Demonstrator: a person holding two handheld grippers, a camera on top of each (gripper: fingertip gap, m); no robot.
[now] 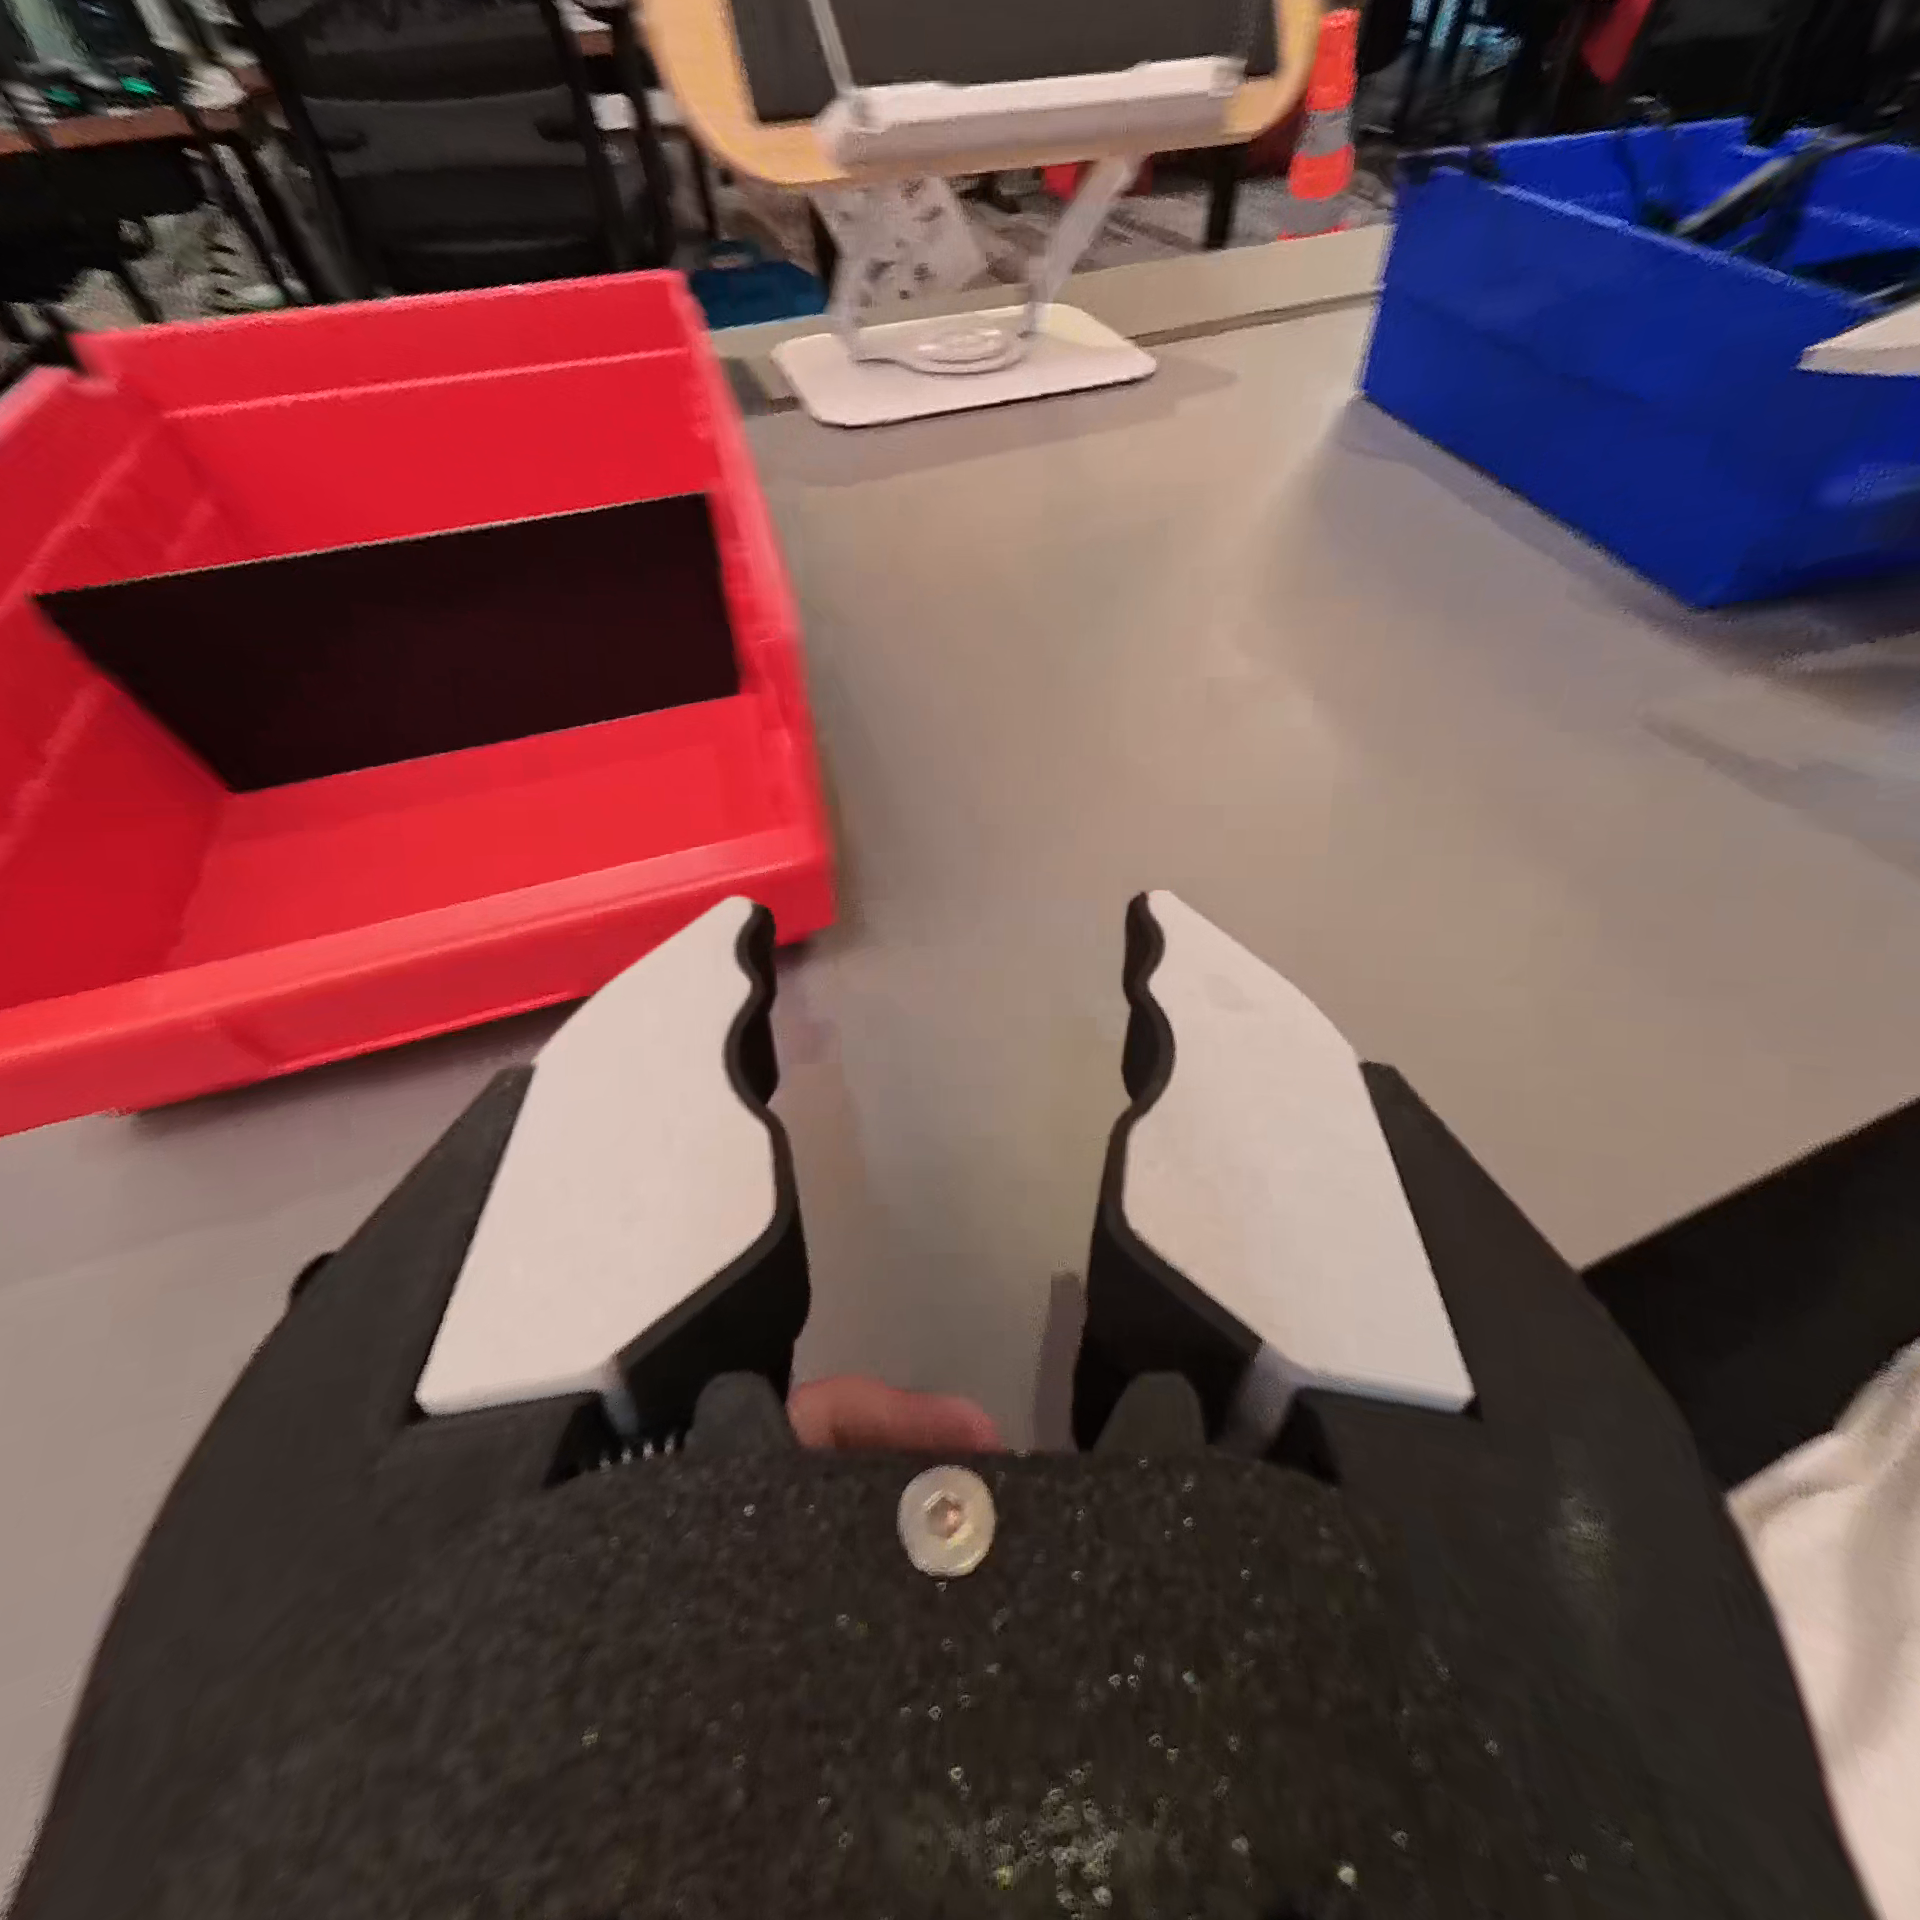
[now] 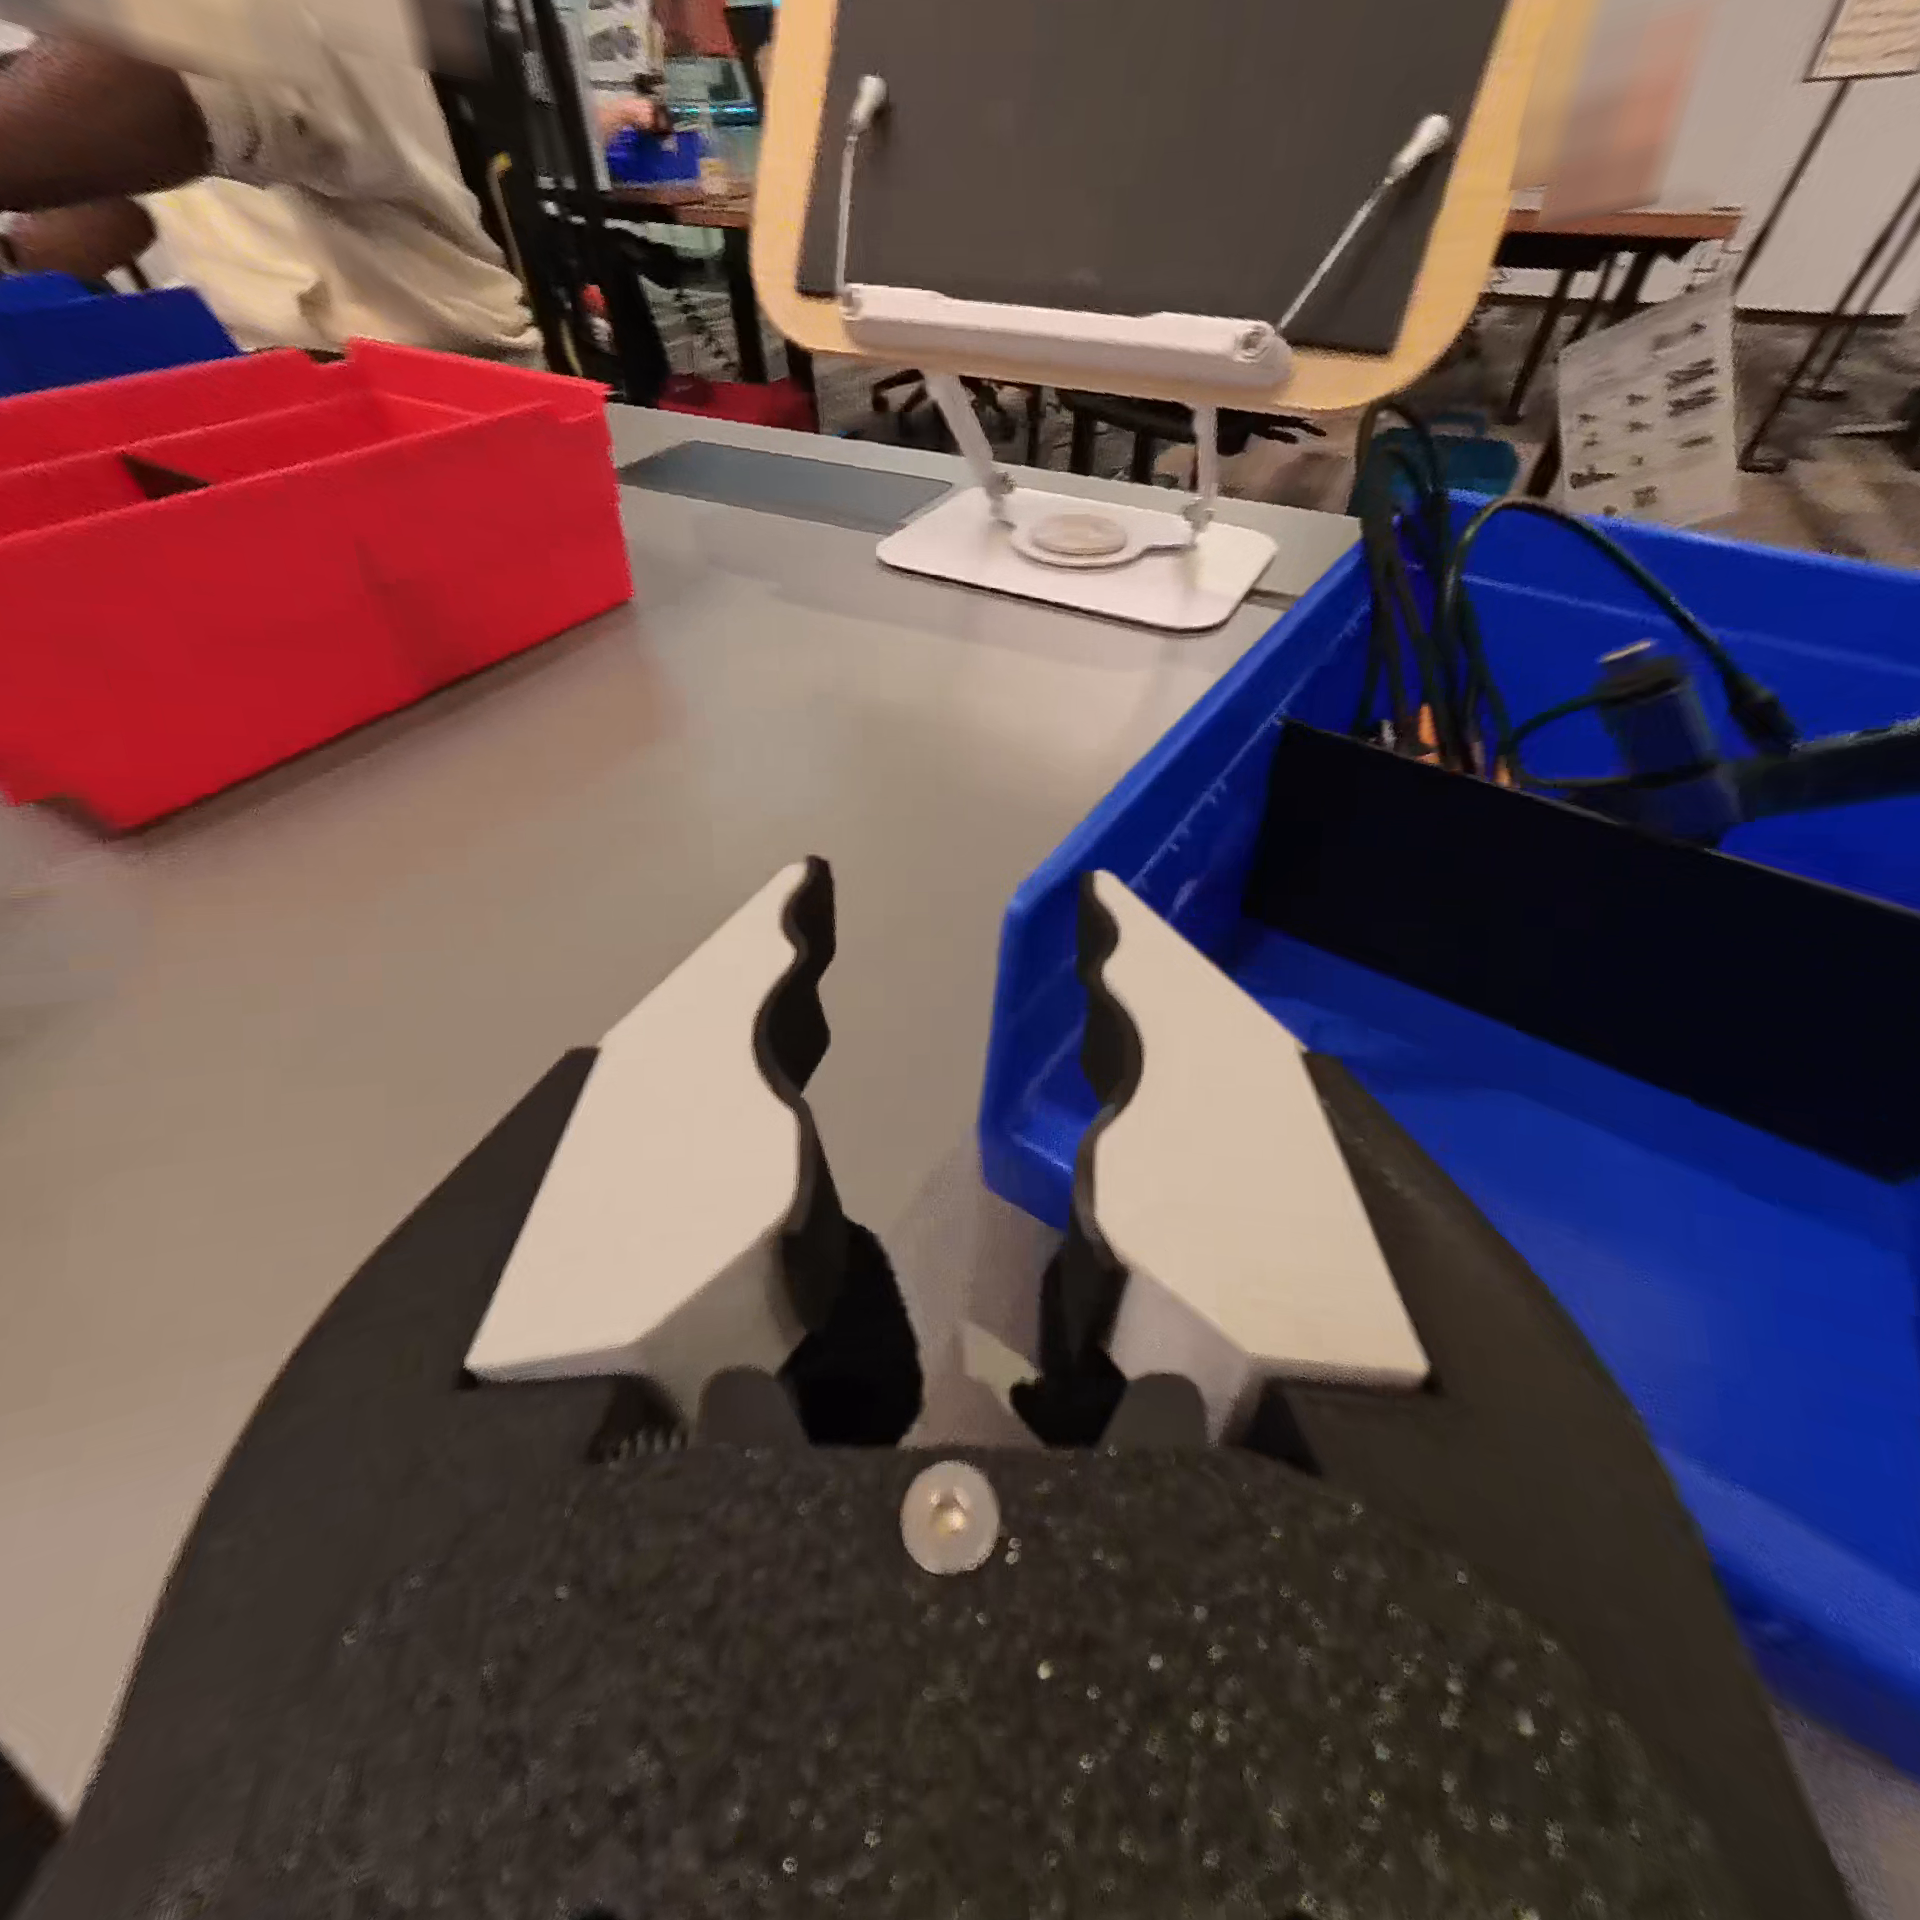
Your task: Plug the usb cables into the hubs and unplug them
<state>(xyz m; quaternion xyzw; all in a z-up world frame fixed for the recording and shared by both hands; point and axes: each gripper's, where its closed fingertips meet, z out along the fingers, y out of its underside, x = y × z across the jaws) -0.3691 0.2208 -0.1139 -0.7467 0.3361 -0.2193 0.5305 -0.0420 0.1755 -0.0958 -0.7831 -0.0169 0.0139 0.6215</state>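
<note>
Two grippers hover over one grey table (image 1: 1143, 727), each with its jaws apart and nothing between them. The left gripper (image 1: 951, 914) hangs just beside the near right corner of the one red bin (image 1: 499, 935), whose single dark divider (image 1: 416, 634) runs across it. The right gripper (image 2: 956, 883) sits at the near left corner of one blue bin (image 2: 1558, 1195), which has one black divider (image 2: 1558, 956) and tangled black cables (image 2: 1475, 603) behind it. One tablet-like board on a white stand (image 2: 1081, 551) stands upright at the table's far edge.

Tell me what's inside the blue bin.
In the blue bin, a black divider crosses it. Behind that lie tangled black cables and a blue connector. The near compartment's visible floor is bare; the divider hides what lies beneath the cables.
</note>
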